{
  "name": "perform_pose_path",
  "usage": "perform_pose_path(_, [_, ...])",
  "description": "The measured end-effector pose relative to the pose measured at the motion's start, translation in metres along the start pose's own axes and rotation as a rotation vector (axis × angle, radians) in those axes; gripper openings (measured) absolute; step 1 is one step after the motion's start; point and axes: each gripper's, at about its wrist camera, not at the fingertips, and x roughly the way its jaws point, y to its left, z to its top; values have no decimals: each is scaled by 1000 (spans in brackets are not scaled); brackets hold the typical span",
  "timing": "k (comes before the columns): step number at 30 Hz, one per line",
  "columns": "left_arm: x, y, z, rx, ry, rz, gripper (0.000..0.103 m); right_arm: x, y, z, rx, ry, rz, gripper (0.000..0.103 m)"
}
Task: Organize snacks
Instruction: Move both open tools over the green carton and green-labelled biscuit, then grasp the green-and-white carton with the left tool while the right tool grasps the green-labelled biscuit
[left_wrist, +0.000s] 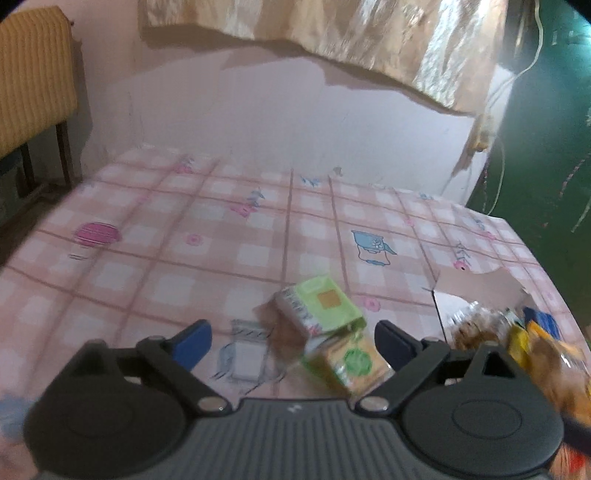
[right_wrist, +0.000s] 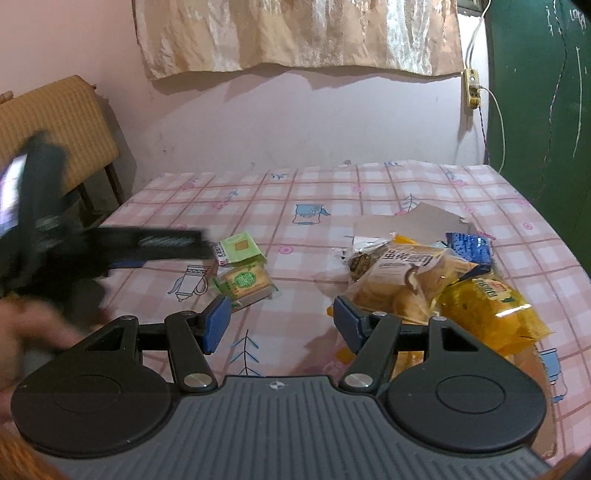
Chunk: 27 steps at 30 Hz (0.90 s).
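At the far left, a chair (right_wrist: 62, 122) with a woven back is seen beside the table's left edge (right_wrist: 140, 192), close to the pink wall. The checked tablecloth (right_wrist: 314, 184) is left bare over its whole left and rear part, up to the wall.

The left gripper (left_wrist: 293, 341) is held low over the cloth with its jaws spread wide, nothing pressed between the blue pads (left_wrist: 192, 345). Two small green snack packs are found just ahead of it: a light green box (right_wrist: 240, 251) resting tilted on a green cracker pack (right_wrist: 245, 282). In the left wrist view both lie between the open fingers, nearer the right pad; contact cannot be told through the blur.

An open strip of cloth separates these from the snack pile (right_wrist: 424, 273) to the right, near the right edge. The right gripper (right_wrist: 277, 325) is also held open and empty, its right pad just beside the pile's bread bag (right_wrist: 402, 284).
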Motion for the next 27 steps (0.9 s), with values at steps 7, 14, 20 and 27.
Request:
perform_pose_path(7, [60,-27,16,15,70,44,95,18,4,-5,-26,19,12,81])
perform_pose_path(14, [63,0,12,112,50,-3,69,50,16,-9,-43,61,38,89])
perform_pose_path(20, [36,44,1,158,27,-18,60,88,30,-4,-58,110,57,94])
perform_pose_path(27, [10,81,-12,177,18,-7,58,132,47,5,-130,186,92,103])
